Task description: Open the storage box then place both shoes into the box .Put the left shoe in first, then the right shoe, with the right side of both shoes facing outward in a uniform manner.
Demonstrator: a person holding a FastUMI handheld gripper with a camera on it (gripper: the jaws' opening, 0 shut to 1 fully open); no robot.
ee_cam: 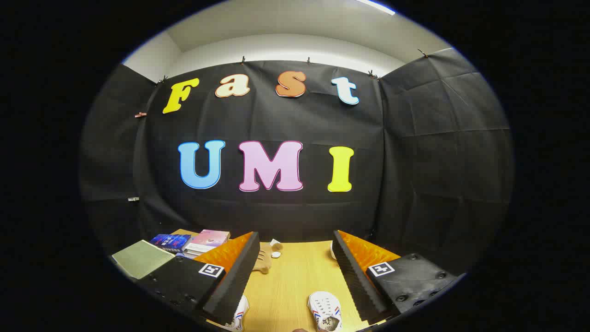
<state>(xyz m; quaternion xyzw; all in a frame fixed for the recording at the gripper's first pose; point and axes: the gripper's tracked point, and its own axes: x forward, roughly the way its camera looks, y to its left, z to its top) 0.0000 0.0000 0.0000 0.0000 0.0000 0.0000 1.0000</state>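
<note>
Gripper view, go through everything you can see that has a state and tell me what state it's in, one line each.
gripper: open, fingers spread wide, holding nothing.
white shoe: on the wooden table, between the fingers, untouched.
second white shoe: on the table, partly hidden behind one finger.
books: stacked flat, closed, beyond the fingers.
green pad: lying flat beside the books.
</note>
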